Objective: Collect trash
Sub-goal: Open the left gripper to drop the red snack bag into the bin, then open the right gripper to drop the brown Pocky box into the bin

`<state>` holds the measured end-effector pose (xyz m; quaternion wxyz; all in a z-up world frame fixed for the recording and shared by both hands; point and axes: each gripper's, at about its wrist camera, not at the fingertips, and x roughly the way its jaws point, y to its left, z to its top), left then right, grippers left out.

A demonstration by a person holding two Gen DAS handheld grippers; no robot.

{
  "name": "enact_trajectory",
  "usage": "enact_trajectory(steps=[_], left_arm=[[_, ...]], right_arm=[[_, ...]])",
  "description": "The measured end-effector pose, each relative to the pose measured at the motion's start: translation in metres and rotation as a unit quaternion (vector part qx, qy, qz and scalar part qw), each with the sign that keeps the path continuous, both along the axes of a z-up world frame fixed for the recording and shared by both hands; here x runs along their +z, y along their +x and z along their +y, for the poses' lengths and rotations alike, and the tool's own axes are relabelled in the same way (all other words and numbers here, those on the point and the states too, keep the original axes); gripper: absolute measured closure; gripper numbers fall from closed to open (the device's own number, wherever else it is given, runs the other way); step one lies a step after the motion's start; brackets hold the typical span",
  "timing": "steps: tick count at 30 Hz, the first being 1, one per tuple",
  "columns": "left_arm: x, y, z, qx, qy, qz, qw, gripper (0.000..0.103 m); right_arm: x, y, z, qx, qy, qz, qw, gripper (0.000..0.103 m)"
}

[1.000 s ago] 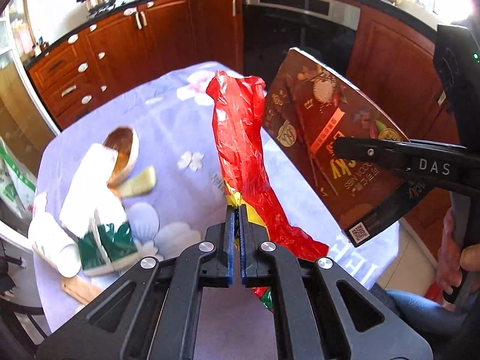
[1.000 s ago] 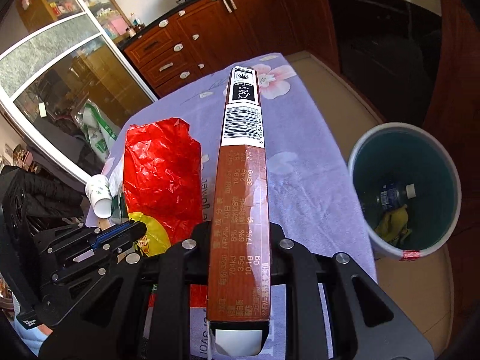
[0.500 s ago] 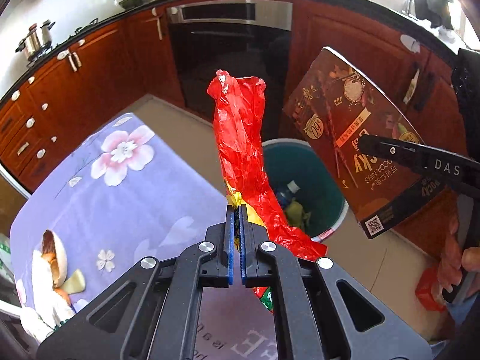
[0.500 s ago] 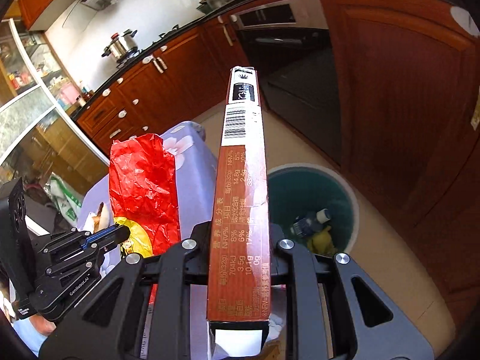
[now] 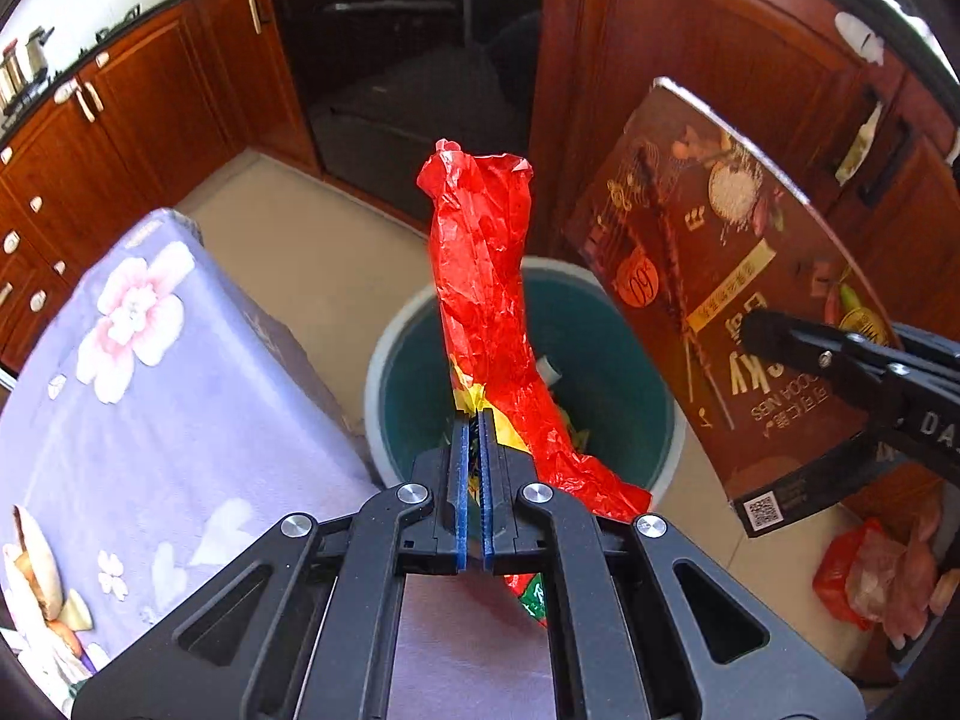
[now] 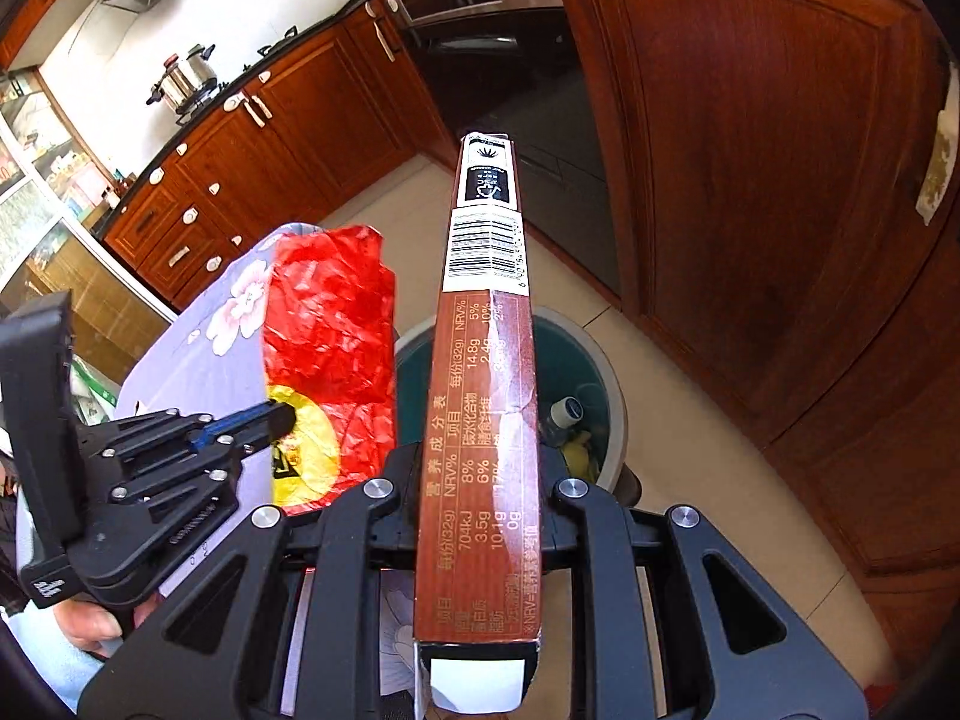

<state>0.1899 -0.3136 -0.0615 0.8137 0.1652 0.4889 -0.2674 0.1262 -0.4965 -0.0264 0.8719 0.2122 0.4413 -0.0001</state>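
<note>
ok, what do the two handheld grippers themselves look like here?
Both are matte black plastic linkage frames with silver pivot screws. The left gripper has blue finger pads. The right gripper shows white "DAS" lettering in the left wrist view. No cables are visible.

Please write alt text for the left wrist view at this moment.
The left gripper, shut on a crumpled red plastic wrapper, holds it over a round teal-lined trash bin on the floor. At right, the right gripper clamps a flat brown cardboard snack box; a floral lilac tablecloth lies at left.
</note>
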Motion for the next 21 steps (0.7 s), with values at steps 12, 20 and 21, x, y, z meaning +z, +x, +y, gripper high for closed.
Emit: enact_trajectory(steps=[12, 20, 21], left_arm=[[-0.024, 0.003, -0.009, 0.016, 0.016, 0.026, 0.9994, 0.050], [-0.016, 0.003, -0.002, 0.019, 0.003, 0.020, 0.9996, 0.046], [-0.015, 0.002, -0.002, 0.020, 0.001, 0.017, 0.9997, 0.045]], right_arm=[[-0.017, 0.023, 0.003, 0.030, -0.004, 0.033, 0.999, 0.084], [-0.026, 0.028, 0.011, 0.045, 0.000, 0.051, 0.998, 0.084], [-0.026, 0.029, 0.012, 0.049, -0.001, 0.051, 0.997, 0.084]])
